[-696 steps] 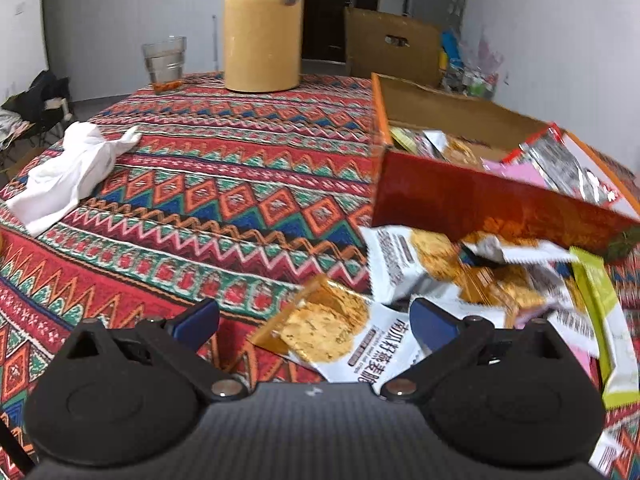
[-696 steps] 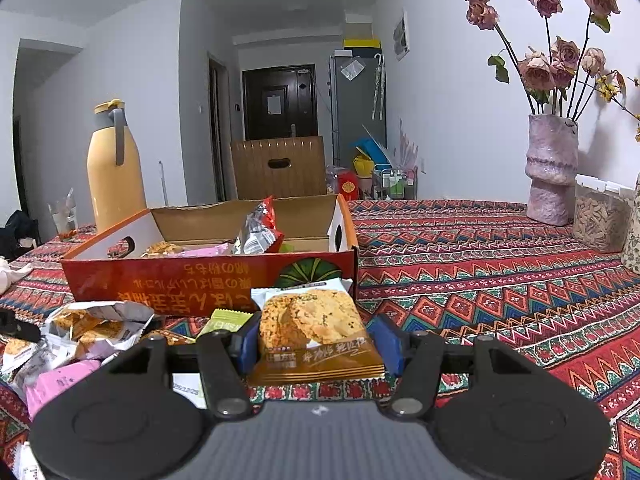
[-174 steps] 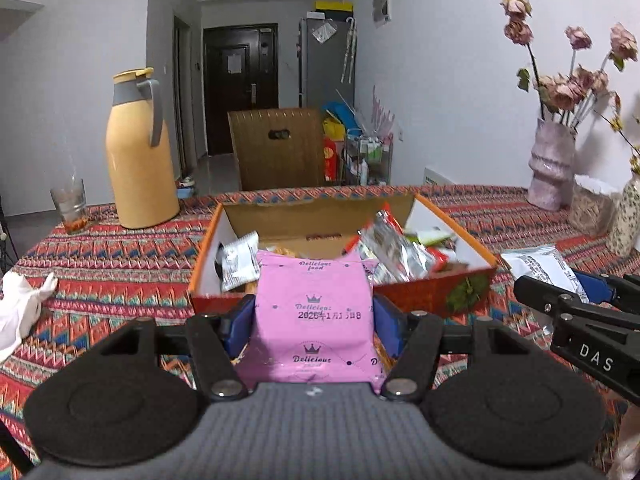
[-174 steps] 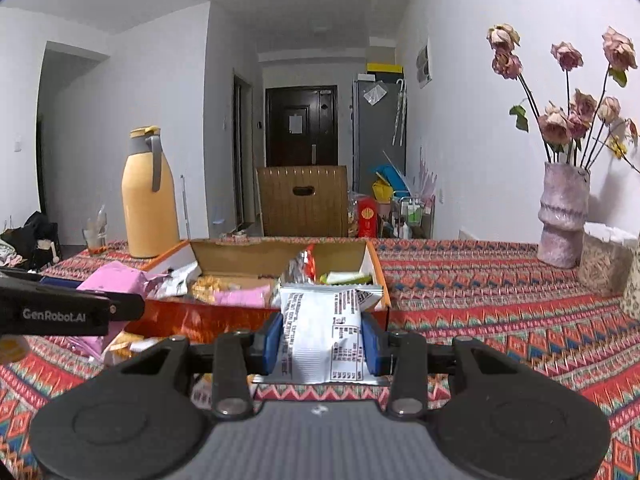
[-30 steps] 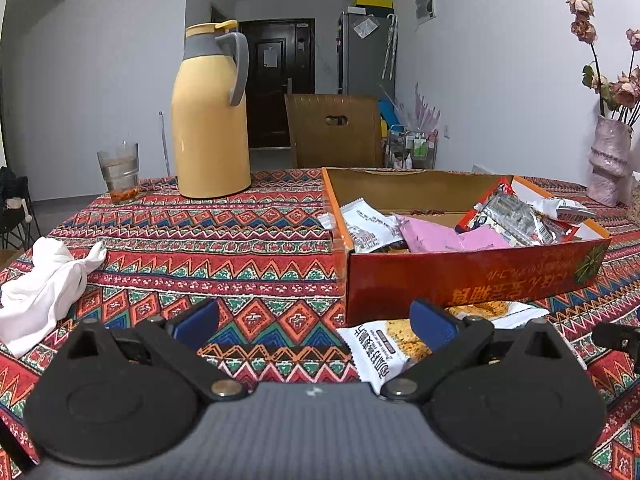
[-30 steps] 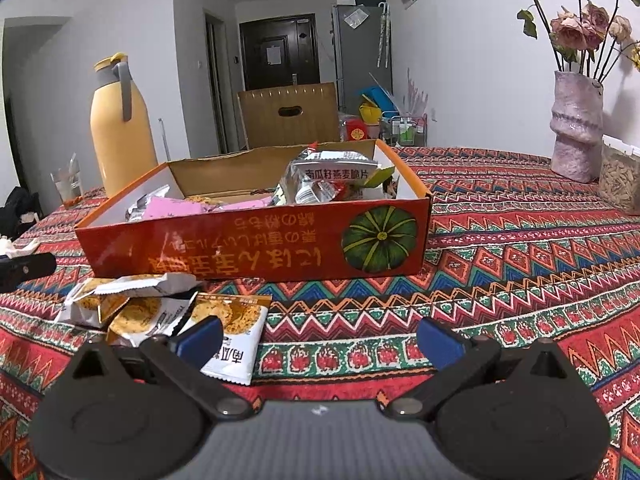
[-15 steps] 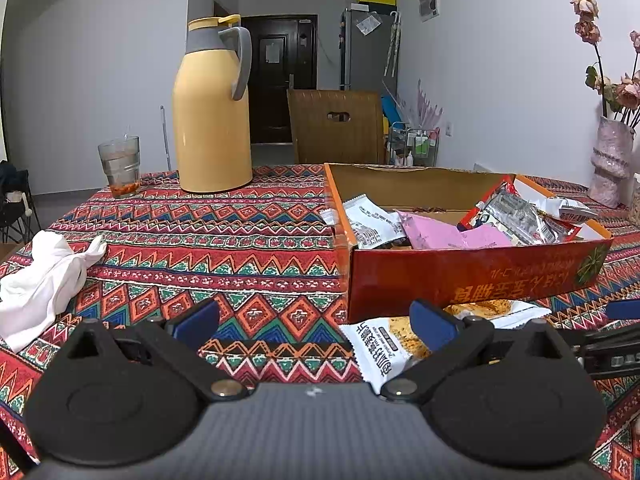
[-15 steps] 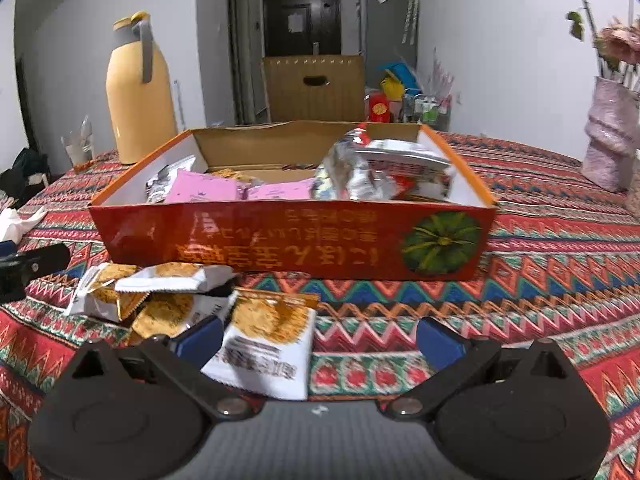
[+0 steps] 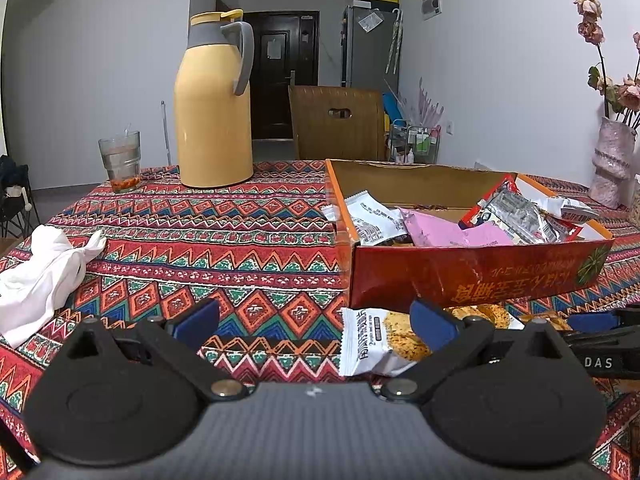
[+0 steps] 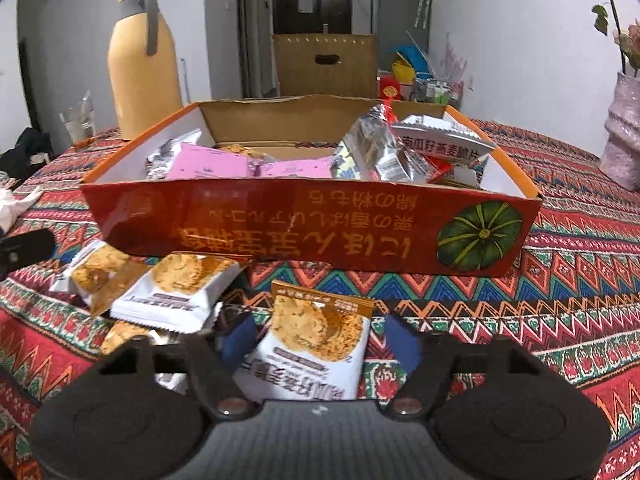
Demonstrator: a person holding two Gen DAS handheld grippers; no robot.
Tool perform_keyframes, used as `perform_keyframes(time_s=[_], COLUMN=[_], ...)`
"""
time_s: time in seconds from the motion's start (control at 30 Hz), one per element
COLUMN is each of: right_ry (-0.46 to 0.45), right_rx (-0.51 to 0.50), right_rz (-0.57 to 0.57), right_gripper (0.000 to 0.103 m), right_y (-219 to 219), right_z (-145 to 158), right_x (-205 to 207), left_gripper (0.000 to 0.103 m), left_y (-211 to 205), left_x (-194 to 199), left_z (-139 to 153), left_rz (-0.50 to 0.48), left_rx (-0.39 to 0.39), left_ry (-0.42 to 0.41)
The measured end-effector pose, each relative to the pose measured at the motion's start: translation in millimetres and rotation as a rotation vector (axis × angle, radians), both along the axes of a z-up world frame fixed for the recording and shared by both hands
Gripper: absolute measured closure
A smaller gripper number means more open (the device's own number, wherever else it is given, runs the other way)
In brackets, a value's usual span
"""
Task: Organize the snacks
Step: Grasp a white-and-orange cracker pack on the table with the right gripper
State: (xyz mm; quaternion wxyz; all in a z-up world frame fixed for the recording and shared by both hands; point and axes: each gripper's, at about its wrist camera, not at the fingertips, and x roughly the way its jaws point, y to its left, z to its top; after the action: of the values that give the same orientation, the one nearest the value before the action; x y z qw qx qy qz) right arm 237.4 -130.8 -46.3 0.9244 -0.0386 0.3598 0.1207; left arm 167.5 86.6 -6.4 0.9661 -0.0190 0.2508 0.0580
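An open red cardboard box [image 10: 304, 228] on the patterned tablecloth holds pink packets [image 10: 212, 166] and silver packets [image 10: 384, 152]. In front of it lies a white and orange cracker packet [image 10: 316, 332], between the fingers of my right gripper [image 10: 320, 342]. Its jaws are closing, and a strip of cloth still shows between each pad and the packet. More cracker packets [image 10: 176, 284] lie in a loose pile to its left. My left gripper [image 9: 316, 322] stands open over bare cloth, left of the box [image 9: 480, 276]. One cracker packet [image 9: 380, 340] lies just behind its right finger.
A tall yellow thermos [image 9: 212, 112] and a glass [image 9: 120, 160] stand at the far left of the table. A crumpled white cloth [image 9: 40, 276] lies at the left edge. A pink vase [image 9: 612, 160] with dried roses stands at the far right, and a wooden chair [image 9: 336, 120] behind the table.
My right gripper has moved in over the cracker packet, and its jaws have narrowed from wide open to either side of it. The left gripper has stayed put.
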Motion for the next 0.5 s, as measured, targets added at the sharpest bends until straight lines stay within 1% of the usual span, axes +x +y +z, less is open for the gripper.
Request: perform_keyframes(time_s=[0.17,0.33,0.43,0.5], right_ry=[-0.011,-0.043,-0.063,-0.071], right_rx=[0.022,0.044,0.046,0.035], right_rz=[0.022,0.024,0.007,-0.009], right_gripper=[0.064,0.066,0.066,0.066], right_y=[-3.9,-15.8,-26.2,-35.7], right_z=[3.3,12.0,16.9,18.5], right_x=[-6.3,-13.9,-14.1,-13.0], left_gripper=[0.0,0.0,0.0,0.0], left_y=[0.0,1.9,5.4,9.3], left_x=[1.7,5.7,11.1,15.0], left_z=[-1.5,-4.2,-5.8,-4.9], left_rz=[0.004,0.009,0.013,0.016], left_rx=[-0.001,-0.011,-0.037,-0.068], left_ry=[0.009,0.03,0.059,0.085])
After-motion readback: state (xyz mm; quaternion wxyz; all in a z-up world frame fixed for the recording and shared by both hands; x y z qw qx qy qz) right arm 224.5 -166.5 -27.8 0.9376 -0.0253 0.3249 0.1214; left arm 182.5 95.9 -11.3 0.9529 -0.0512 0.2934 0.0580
